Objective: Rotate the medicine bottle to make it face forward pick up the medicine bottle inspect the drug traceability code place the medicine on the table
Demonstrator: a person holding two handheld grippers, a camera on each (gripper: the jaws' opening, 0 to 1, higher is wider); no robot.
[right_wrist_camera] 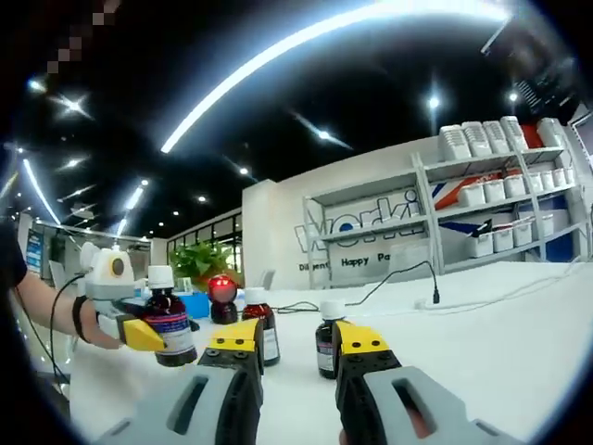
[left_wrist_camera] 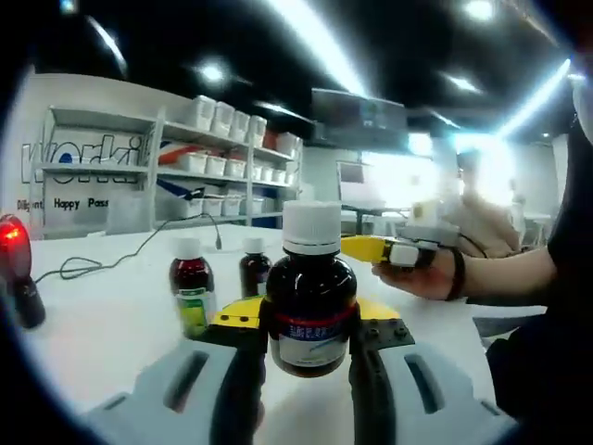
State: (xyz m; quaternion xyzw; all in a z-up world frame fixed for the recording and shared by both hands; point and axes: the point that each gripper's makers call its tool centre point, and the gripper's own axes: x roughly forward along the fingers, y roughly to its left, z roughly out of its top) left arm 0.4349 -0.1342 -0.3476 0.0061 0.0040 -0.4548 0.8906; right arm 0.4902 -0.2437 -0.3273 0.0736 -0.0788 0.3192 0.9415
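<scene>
A brown medicine bottle with a white cap and a red-and-white label hangs upright above the white table. My left gripper is shut on its lower body. In the right gripper view, the same bottle shows at the left in the left gripper, held by a person's hand. My right gripper stands open over the table with nothing between its yellow-tipped fingers. In the left gripper view, the right gripper hovers at the right, beyond the held bottle.
Two more brown bottles stand on the table behind the held one, also seen as bottles past my right jaws. A scanner with a red light stands nearby. A cable crosses the table; shelves lie behind.
</scene>
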